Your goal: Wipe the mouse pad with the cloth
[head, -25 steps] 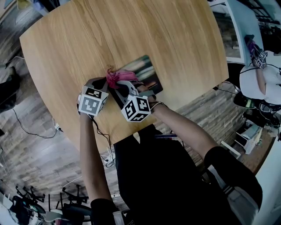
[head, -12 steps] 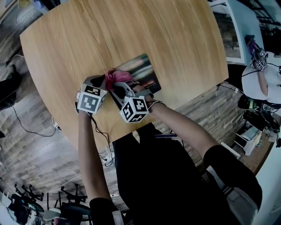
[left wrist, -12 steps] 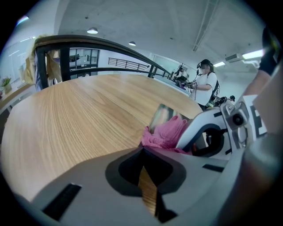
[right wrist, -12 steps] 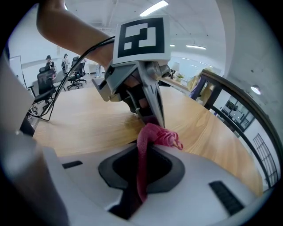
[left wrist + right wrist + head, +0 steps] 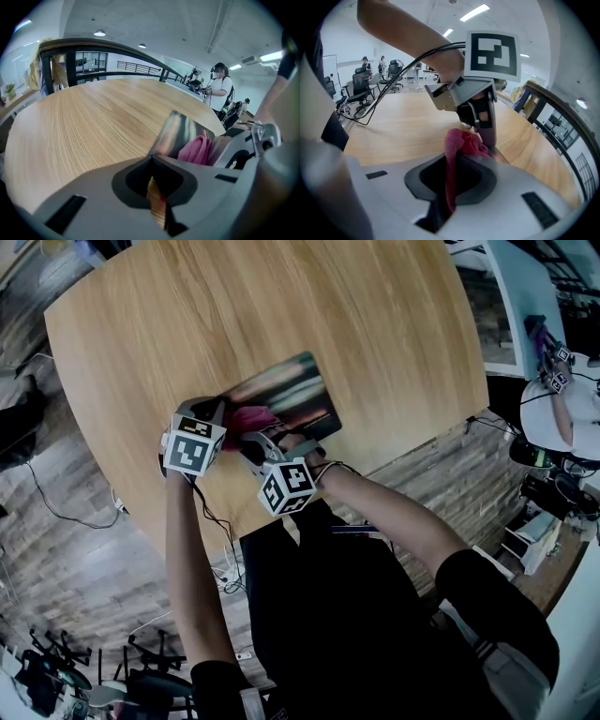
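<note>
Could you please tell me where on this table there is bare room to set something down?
The whole far half of the table, beyond the pad, is bare wood; so are the stretches left and right of the pad. It is crowded only at the pad's near-left end, where the left gripper, the right gripper and the cloth bunch together.

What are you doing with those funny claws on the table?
A person is wiping a pad on a wooden table, with a gripper in each hand. The right gripper is shut on a pink cloth and presses it onto the pad's near end. The left gripper is shut at the pad's left corner and seems to hold it steady. Most of the pad lies bare beyond the cloth.
</note>
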Tool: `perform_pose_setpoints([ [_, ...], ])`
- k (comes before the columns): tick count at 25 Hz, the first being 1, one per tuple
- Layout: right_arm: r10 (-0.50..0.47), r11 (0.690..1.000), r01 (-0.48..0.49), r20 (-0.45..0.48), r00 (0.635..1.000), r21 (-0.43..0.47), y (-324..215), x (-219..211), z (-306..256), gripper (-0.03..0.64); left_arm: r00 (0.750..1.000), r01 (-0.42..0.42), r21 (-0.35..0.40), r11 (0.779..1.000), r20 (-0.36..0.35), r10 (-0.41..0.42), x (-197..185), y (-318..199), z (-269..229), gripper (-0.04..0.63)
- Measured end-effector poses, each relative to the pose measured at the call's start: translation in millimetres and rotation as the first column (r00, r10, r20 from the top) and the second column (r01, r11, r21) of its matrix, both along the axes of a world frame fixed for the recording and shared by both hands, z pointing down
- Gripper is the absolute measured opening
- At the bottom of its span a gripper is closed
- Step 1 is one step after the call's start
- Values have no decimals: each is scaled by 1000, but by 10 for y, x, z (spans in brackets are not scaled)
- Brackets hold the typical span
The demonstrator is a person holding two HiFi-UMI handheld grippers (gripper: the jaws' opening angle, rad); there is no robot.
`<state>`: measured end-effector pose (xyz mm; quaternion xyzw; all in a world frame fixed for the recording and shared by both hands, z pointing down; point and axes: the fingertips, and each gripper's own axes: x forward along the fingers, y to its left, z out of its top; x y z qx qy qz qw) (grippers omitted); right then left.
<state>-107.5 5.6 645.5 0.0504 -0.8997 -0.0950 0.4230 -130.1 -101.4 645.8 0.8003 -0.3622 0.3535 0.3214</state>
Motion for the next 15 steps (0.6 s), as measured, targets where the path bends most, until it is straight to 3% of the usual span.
perform_pose_setpoints([
  [15, -93, 993, 93, 6, 996, -69, 712, 401, -10, 54, 999, 28, 5, 1000, 34, -28, -16, -3, 1, 23],
])
